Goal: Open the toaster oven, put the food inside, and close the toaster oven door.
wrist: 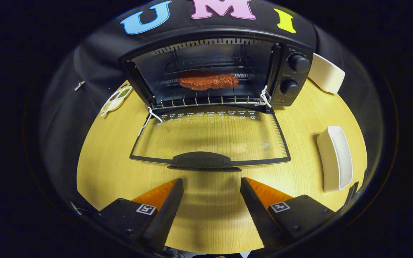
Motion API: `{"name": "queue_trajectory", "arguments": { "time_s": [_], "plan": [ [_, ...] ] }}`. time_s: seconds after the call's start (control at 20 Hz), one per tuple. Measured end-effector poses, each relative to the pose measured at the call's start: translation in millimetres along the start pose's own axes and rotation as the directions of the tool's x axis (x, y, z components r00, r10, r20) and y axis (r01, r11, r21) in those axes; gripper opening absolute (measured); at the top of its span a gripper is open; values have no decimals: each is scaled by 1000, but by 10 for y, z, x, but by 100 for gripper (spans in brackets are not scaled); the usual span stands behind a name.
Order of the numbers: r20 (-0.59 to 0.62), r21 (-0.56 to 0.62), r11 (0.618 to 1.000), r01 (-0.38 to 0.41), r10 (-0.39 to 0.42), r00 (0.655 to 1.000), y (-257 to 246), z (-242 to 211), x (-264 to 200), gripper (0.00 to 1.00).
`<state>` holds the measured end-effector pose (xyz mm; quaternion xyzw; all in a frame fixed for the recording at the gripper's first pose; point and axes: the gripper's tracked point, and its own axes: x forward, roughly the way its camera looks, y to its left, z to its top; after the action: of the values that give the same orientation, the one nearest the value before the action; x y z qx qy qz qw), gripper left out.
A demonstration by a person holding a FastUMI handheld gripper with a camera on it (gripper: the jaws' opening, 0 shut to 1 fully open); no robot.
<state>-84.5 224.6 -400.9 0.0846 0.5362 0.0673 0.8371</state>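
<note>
A black toaster oven [292, 77] stands at the back of the wooden table. Its glass door [210, 138] is folded down flat toward me, with the black handle [201, 160] at its near edge. Inside, a reddish-brown piece of meat [208, 81] lies on the wire rack [206, 100]. My gripper [212, 186] is open and holds nothing. Its fingertips hover over the table just short of the door handle, one to each side of it.
A long white dish [335, 157] lies on the table to the right of the door. Another white dish [326, 73] sits behind the oven's right side. A small plate with green and dark food [116, 98] rests left of the oven.
</note>
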Motion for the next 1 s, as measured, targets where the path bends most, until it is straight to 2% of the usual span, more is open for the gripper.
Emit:
{"name": "queue_trajectory", "arguments": {
  "time_s": [0.5,1.0],
  "plan": [
    [-15,-11,994,111,-112,994,-15,38,268,96],
    [58,0,999,39,-39,998,11,246,-87,97]
  ]
}}
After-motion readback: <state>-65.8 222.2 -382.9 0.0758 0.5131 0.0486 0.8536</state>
